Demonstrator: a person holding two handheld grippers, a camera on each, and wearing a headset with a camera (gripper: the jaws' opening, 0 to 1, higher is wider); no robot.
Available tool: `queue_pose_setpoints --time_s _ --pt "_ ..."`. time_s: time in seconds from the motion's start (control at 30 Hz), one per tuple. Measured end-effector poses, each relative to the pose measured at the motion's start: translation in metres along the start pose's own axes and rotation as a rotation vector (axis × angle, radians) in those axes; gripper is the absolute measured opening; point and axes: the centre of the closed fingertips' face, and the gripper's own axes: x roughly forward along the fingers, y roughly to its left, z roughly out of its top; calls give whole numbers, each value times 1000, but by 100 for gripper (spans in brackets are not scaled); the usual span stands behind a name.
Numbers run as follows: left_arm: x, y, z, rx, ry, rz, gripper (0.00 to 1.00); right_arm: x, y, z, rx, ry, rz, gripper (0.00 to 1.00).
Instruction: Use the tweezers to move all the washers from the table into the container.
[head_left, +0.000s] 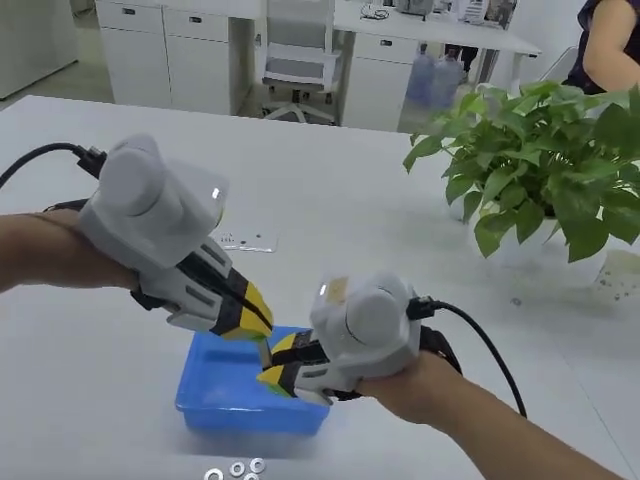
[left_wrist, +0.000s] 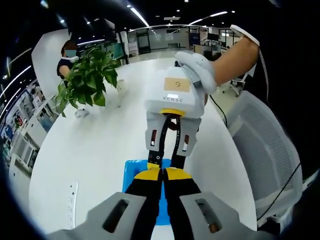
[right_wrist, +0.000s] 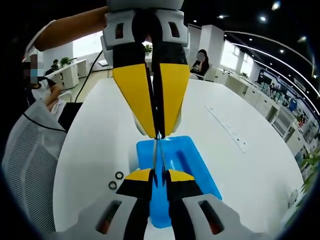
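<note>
Left tool (head_left: 262, 325) clenching the tweezers (right_wrist: 158, 150) above the blue container (head_left: 250, 415). Washers (head_left: 238, 468) lying on the counter (head_left: 330, 200), just near-side of it. Right tool (head_left: 272, 362) pinching the same tweezers. Tweezers likely thin, springy, slick: taking them mid-arm looks best.

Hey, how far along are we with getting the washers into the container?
Done: nothing visible yet; the blue container looks empty where unobstructed. In hand: the left claw and right claw both pinch the tweezers above it. Left: washers on the table.
</note>
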Motion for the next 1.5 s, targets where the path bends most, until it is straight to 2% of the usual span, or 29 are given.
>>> queue_pose_setpoints --time_s 0.27,0.77,1.07,1.5 --pt "-3 -14 -5 14 31 -5 5 0 13 2 -9 -7 -3 12" --pt "0 -36 -9 27 48 -15 5 4 35 -1 -7 -10 7 12" --pt "6 -52 -19 15 56 -31 5 12 54 -8 -6 -8 25 12" --pt "16 -70 -33 12 74 -56 5 24 71 -20 16 -4 43 12"
